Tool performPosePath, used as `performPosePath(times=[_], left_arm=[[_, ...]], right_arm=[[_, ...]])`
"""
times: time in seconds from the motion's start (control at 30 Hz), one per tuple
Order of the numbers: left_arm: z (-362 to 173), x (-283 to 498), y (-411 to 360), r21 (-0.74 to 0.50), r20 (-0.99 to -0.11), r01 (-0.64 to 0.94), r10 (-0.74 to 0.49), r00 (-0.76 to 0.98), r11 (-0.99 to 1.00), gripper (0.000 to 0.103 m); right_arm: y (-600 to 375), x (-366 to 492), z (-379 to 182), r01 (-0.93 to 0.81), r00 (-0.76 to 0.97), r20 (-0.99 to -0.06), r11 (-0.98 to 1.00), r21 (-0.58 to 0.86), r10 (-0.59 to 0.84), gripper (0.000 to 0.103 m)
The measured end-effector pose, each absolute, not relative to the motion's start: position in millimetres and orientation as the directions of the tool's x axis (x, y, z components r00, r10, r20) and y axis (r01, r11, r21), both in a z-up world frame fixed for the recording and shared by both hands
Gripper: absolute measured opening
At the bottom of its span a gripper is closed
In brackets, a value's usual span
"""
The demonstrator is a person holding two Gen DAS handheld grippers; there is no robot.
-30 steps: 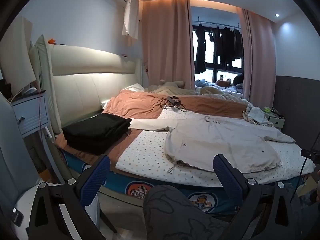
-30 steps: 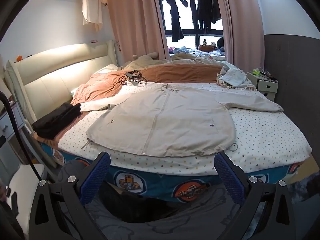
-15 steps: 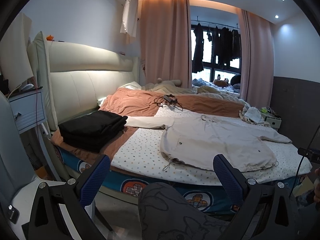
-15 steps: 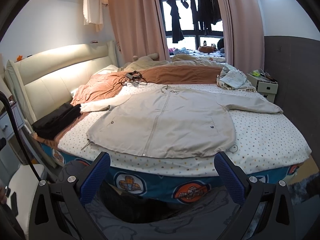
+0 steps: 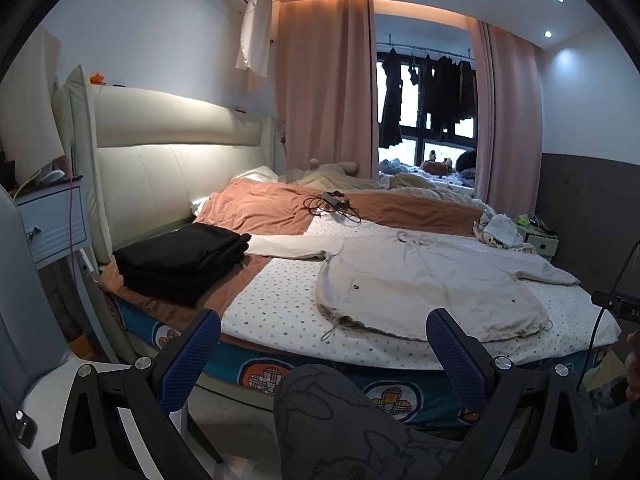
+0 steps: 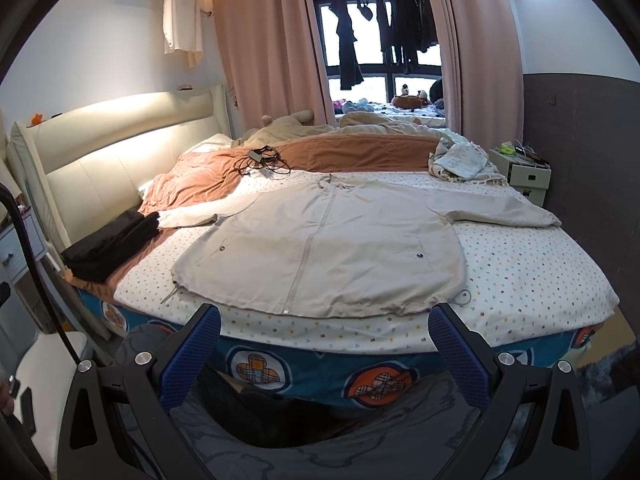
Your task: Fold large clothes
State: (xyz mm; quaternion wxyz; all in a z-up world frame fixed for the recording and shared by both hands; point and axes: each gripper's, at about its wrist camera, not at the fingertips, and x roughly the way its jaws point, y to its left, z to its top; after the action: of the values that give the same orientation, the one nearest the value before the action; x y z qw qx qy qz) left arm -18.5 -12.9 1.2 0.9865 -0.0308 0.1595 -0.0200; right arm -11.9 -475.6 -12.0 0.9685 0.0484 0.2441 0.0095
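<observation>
Nearest, right gripper and left gripper spread wide, gripping nothing, short of the bed. Beyond, beige jacket laid flat, sleeves out toward 9 and 3 o'clock, likely for folding. Farther, toward 10 o'clock, folded black clothes stacked

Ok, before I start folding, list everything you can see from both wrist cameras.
jacket: one, beige, spread flat on the bed, sleeves out
folded stack: one, black, near the headboard
bed: one, dotted white sheet, blue patterned side
blanket: one, rust orange, behind the jacket
cables: one black tangle, on the blanket
crumpled cloth: one, pale, far right bed edge
nightstand: one, white, beside the grey wall
curtains: pink, framing the window
hanging clothes: several, dark, at the window
left gripper: open, empty
right gripper: open, empty
</observation>
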Motion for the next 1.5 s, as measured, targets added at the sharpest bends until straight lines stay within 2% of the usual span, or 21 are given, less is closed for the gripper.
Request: performPosePath(times=[0.4, 1.5], left_arm=[[1, -21, -14, -0.05, -0.316, 0.045, -0.059, 0.947, 0.998, 0.103], [1, -24, -19, -0.065, -0.296, 0.046, -0.064, 0.953, 0.997, 0.103]], right_arm=[[-473, -19, -9, 0.033, 0.896, -0.445, 0.996, 0.087, 0.009, 0.103], [-465, -20, 0, -0.018, 0.9, -0.431, 0.992, 0.124, 0.07, 0.103]])
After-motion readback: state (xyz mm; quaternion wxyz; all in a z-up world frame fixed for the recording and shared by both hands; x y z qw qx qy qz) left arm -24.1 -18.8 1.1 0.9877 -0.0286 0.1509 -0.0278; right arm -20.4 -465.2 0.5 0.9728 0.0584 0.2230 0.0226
